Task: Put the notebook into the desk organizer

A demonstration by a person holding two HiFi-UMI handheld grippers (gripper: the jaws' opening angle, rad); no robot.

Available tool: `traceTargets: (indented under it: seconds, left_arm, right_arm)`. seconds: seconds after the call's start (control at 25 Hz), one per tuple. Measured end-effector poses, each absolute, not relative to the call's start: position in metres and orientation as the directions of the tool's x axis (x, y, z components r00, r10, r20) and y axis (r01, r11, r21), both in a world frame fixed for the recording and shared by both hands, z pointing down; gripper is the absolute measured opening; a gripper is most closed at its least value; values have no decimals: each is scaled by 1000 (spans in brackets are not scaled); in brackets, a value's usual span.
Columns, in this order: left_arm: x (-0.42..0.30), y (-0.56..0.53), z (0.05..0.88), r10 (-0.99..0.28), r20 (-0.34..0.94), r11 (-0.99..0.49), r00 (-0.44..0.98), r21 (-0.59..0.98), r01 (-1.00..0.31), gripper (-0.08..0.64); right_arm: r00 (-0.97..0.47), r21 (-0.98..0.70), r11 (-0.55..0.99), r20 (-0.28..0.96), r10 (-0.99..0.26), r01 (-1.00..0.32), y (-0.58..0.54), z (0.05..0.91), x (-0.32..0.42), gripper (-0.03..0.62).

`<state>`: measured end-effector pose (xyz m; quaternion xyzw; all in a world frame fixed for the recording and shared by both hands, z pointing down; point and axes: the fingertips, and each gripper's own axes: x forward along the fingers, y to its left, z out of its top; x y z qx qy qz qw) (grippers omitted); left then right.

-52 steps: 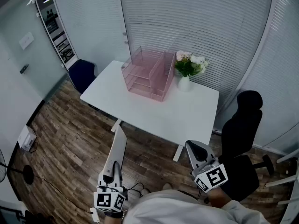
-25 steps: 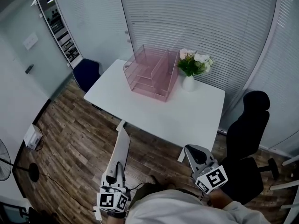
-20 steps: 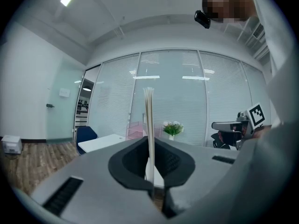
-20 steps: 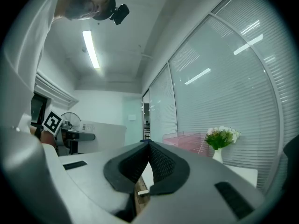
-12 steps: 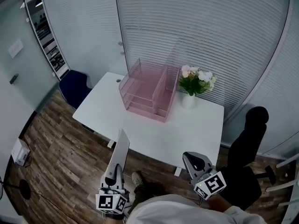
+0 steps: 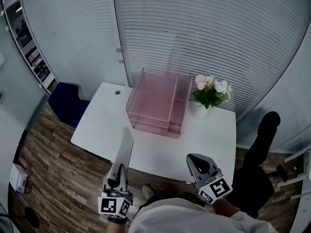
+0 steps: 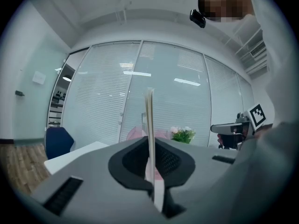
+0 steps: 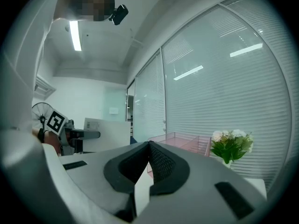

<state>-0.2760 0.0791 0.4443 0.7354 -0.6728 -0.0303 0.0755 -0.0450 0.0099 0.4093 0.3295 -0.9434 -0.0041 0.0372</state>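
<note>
Short of desk organizer (image 6: pixel 156 101), notebook (image 6: pixel 125 148) is clamped edge-up in left tool (image 6: pixel 118 171), long axis toward it; right tool (image 6: pixel 195 159) closed, empty.

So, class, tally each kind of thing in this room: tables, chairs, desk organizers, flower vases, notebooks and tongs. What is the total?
table: 1
chairs: 2, a blue chair and a black chair
desk organizer: 1
flower vase: 1
notebook: 1
tongs: 2, the left tongs and the right tongs
Total: 8
</note>
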Motion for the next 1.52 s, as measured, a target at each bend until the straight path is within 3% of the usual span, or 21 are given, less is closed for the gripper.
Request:
traceTargets:
  seconds: [0.36,0.76,0.92,1.08,1.52]
  left_arm:
    - [-291,-4,412,-985,10,-173,174,29,-984,14]
    - [-257,-128,356,-992,28,-122,121,-389,-913,14]
    - [-233,-183,353,-987,-28,-105,160,-644,-758,14]
    - [-214,-227,382,-984,45,-136,172,-815,-564,14]
    - [-201,-276,498,-924,361,-380,124,-898,-221,14]
  right_arm:
    - [-774,1,776,75,-629,-631,-29,418,-78,12]
    - [-762,-15,762,50,-646,-647,-79,413,-39,12]
    - [-723,-39,722,60,-688,-690,-93,420,-9,12]
    - [-690,-59,687,74,-720,-724,-104,425,19,12]
    - [-644,-109,635,112,-757,-765,-118,443,59,11]
